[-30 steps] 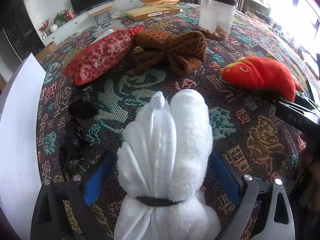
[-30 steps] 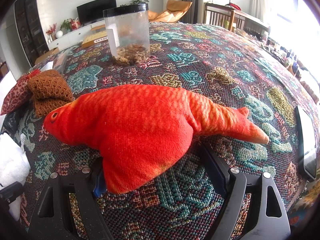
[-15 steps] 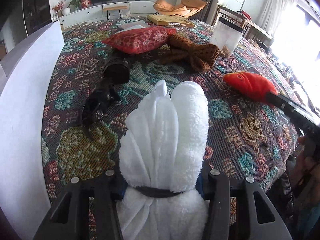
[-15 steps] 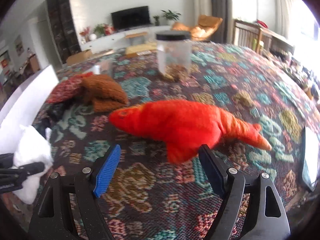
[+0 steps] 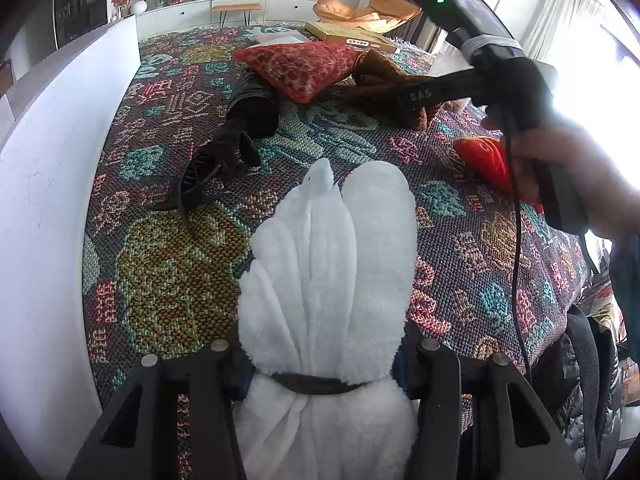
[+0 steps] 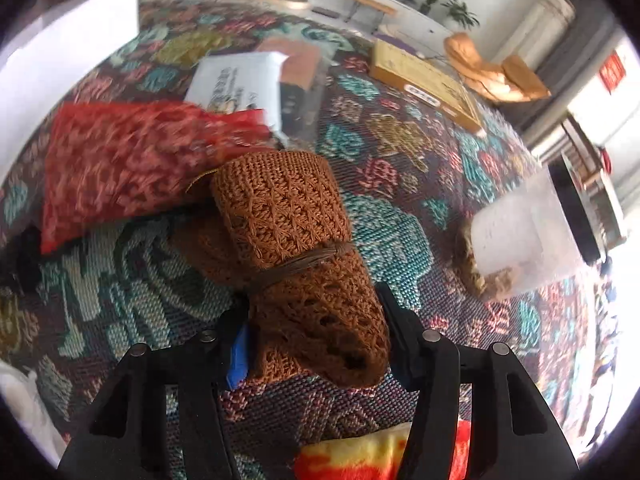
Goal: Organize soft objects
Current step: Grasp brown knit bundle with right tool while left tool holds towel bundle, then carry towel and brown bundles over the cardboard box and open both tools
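white towel: my left gripper squeezes the fluffy white towel near its dark band, low over the patterned cloth.
brown knit: my right gripper has just been closing, and its fingers now hug the brown knit roll beside the red pillow.
feel: both are light and squishy, not slippery, i think.
best hold: by the tied middle, so nothing unrolls.

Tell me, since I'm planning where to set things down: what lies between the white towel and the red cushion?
In the left wrist view, a black glove lies on the patterned cloth between the white towel and the red cushion.
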Demonstrator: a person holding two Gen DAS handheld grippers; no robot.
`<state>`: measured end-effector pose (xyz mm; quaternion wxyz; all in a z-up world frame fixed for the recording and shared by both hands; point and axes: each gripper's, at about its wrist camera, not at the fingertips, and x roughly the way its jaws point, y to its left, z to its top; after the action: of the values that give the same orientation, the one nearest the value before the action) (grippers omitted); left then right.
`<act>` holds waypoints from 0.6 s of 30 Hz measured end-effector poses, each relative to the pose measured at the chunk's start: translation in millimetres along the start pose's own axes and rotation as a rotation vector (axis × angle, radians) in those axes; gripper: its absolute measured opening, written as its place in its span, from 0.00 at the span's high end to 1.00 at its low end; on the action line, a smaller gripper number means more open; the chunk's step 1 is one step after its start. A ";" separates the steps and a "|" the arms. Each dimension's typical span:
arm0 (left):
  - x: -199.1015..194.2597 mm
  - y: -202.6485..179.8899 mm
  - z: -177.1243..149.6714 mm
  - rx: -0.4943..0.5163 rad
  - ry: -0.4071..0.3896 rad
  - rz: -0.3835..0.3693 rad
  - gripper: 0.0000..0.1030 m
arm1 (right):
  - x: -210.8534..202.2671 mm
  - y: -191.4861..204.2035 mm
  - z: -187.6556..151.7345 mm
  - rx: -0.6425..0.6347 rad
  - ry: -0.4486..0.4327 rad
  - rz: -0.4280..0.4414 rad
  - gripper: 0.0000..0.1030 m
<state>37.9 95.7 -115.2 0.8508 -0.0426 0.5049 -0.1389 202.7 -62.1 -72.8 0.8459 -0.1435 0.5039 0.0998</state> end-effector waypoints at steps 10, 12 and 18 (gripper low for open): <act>-1.9 11.2 1.4 -0.032 -0.020 -0.017 0.52 | -40.7 -29.3 -114.0 0.572 0.207 0.820 0.48; -1.9 13.4 1.9 -0.040 -0.016 -0.016 0.52 | -34.5 -32.6 -134.5 0.604 0.233 0.782 0.44; -1.8 12.2 5.1 -0.048 -0.001 0.006 0.25 | -43.1 -88.7 -144.4 0.697 0.103 0.575 0.30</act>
<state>43.9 107.6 -113.8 0.8503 -0.0613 0.5077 -0.1241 91.2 -195.9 -87.4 0.7555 0.2906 0.5683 0.1478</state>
